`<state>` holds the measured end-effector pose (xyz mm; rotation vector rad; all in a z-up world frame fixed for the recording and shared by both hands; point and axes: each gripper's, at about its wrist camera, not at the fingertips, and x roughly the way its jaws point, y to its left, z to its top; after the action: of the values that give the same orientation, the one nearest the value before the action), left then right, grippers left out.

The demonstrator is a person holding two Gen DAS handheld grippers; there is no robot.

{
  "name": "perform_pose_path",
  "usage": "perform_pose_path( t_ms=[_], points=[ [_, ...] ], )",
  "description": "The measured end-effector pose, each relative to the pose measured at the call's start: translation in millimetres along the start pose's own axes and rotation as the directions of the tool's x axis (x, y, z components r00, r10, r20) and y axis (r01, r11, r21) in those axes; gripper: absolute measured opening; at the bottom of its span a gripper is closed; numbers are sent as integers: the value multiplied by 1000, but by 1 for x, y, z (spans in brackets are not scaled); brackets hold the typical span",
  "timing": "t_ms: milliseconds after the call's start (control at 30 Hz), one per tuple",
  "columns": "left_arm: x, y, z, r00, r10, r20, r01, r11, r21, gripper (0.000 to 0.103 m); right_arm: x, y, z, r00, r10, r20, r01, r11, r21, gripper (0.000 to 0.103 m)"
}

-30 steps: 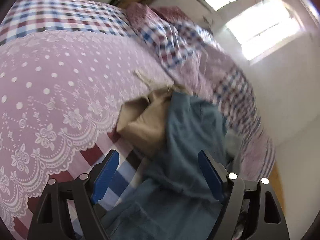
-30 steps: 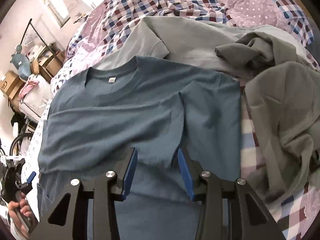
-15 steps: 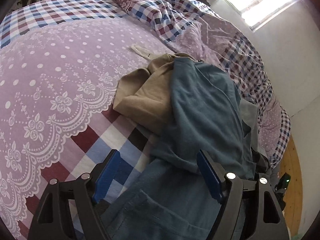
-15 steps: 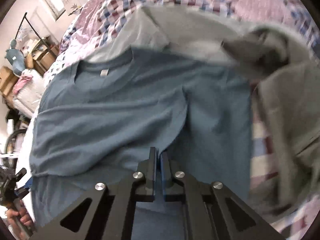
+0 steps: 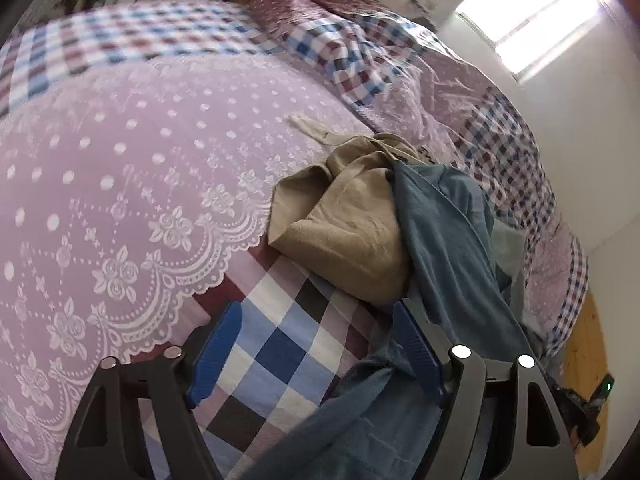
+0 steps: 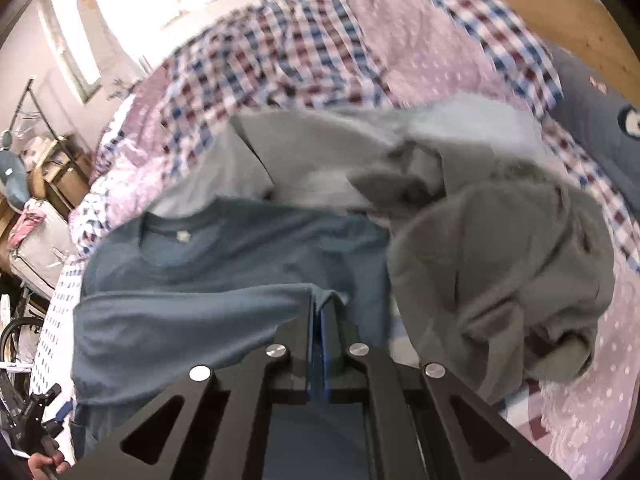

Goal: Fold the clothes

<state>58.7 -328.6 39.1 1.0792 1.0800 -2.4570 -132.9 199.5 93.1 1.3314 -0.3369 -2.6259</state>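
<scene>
Covering the bed (image 5: 120, 168) is a lilac dotted and checked quilt beneath a bright window (image 5: 532, 28). Right gripper (image 6: 319, 312) pinches the blue T-shirt (image 6: 240, 252); left gripper (image 5: 320, 344) gapes beside it.

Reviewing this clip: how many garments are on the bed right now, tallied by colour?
Blue: 1, the blue T-shirt, pinched by the right gripper
Light grey: 1, the light grey shirt
Darker grey-olive: 1, the crumpled garment, which looks tan from the left wrist view
Total: 3
</scene>
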Motion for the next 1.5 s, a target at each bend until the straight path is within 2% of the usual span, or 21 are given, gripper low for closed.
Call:
perform_pose_path(
  t_ms=[100, 133, 300, 367, 400, 500, 600, 633, 767, 900, 967, 1033, 1200, 1300, 1333, 1367, 1400, 1467, 1500],
  points=[
    [1, -20, -3, 1000, 9, -9, -8, 990, 142, 64, 9, 0, -8, 1000, 0, -20, 1, 1000, 16, 1],
    [2, -27, -6, 1000, 13, -16, -10, 982, 190, 64, 9, 1, -8, 1000, 0, -19, 0, 1000, 13, 1],
    [15, -58, -24, 995, 58, -76, -20, 905, 425, 62, 5, 12, -8, 1000, -2, -10, 2, 1000, -13, 2],
    [24, -63, -28, 991, 102, -82, -51, 878, 476, 62, 3, 17, -7, 1000, -5, -6, 5, 1000, -31, 2],
    [27, -63, -29, 990, 121, -78, -69, 874, 481, 62, 2, 19, -6, 1000, -6, -3, 6, 999, -39, 2],
    [41, -56, -19, 989, 132, -72, -85, 888, 452, 59, -1, 24, -6, 1000, -2, -4, 2, 998, -57, 2],
    [50, -55, -8, 989, 143, -32, -111, 874, 472, 55, -2, 27, -7, 1000, 10, -11, -11, 997, -72, 2],
    [51, -53, -4, 989, 143, -21, -117, 878, 464, 52, -3, 28, -8, 1000, 17, -11, -18, 997, -75, 2],
    [36, -41, 13, 997, 72, 2, -69, 944, 322, 47, -4, 29, -8, 999, 49, -12, -49, 996, -70, 2],
    [14, -48, 19, 999, 29, 38, -41, 942, 332, 47, -2, 32, -10, 998, 59, -20, -60, 996, -68, 2],
    [8, -51, 18, 999, 33, 36, -44, 927, 373, 47, -1, 34, -11, 998, 61, -23, -63, 996, -70, 2],
    [10, -56, 12, 998, 60, 15, -60, 900, 432, 47, -1, 36, -12, 998, 62, -25, -64, 996, -70, 2],
    [22, -67, -12, 989, 138, -50, -82, 803, 591, 48, -2, 39, -15, 998, 62, -31, -64, 995, -73, 2],
    [28, -71, -23, 980, 196, -34, -124, 736, 666, 48, -5, 39, -17, 998, 60, -34, -62, 995, -76, 2],
    [31, -72, -22, 979, 202, -20, -137, 731, 669, 48, -5, 39, -18, 998, 58, -36, -61, 995, -77, 2],
    [33, -71, -19, 980, 197, -11, -142, 741, 656, 48, -7, 39, -18, 998, 57, -37, -60, 995, -77, 2],
    [34, -67, -15, 984, 175, -12, -131, 777, 616, 47, -8, 39, -18, 998, 56, -37, -59, 995, -77, 2],
    [32, -59, -5, 993, 116, -17, -89, 847, 524, 33, -11, 39, -19, 998, 54, -38, -57, 995, -77, 2],
    [30, -55, -1, 996, 82, -20, -62, 876, 479, 20, -13, 38, -20, 998, 53, -39, -56, 996, -75, 2]
  ],
)
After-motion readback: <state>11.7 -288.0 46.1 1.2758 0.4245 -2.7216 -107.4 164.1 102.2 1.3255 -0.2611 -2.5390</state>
